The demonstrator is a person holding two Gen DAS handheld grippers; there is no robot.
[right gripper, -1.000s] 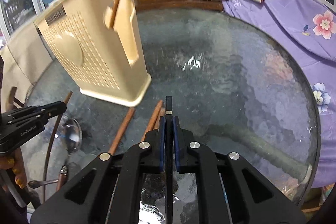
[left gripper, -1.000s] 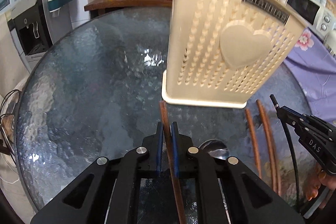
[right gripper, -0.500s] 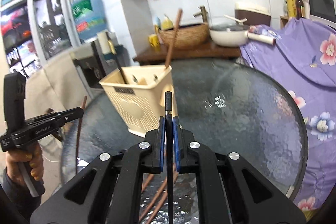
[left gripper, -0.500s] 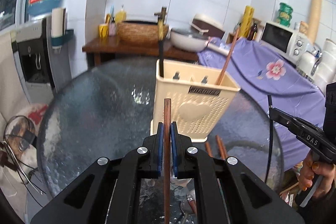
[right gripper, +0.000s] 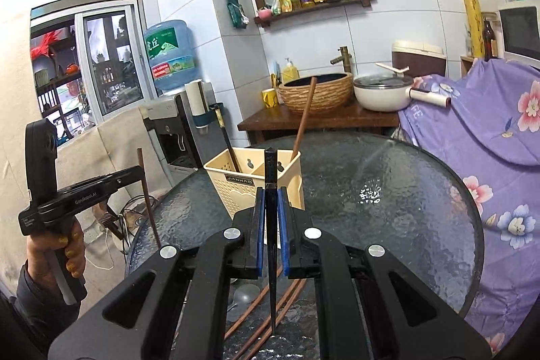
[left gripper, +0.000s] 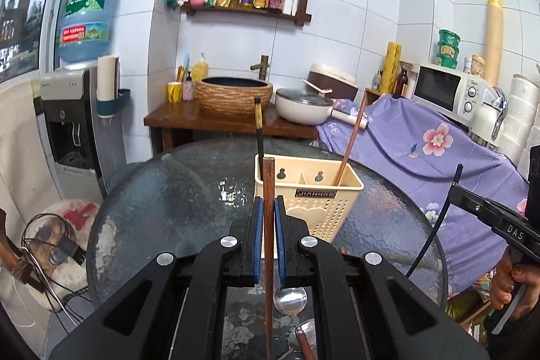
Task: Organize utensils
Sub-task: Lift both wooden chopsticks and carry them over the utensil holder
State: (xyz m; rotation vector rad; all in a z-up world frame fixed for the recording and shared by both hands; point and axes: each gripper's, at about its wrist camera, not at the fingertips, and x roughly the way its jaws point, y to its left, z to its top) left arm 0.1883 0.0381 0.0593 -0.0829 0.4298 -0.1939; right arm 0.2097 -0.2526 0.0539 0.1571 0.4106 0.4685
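Both grippers up off the glass table (left gripper: pixel 162 191) w/ their loads, tilted from steep downward look to near level. Left gripper (left gripper: pixel 266 211): brown chopstick (left gripper: pixel 269 208) lifted clear of table. Right gripper (right gripper: pixel 271 204): black chopstick (right gripper: pixel 271 191) likewise. Cream utensil caddy (left gripper: pixel 314 208) was close & filling view, now farther, below, its open top visible

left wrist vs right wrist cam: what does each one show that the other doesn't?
Left wrist only: spoons on the table under the gripper, a whole microwave, and the right gripper seen from outside, shut on the black chopstick.
Right wrist only: a window, loose brown chopsticks on the table, and the left gripper from outside.
Both: the holder with one black and one brown chopstick standing in it, and the left gripper's brown chopstick.
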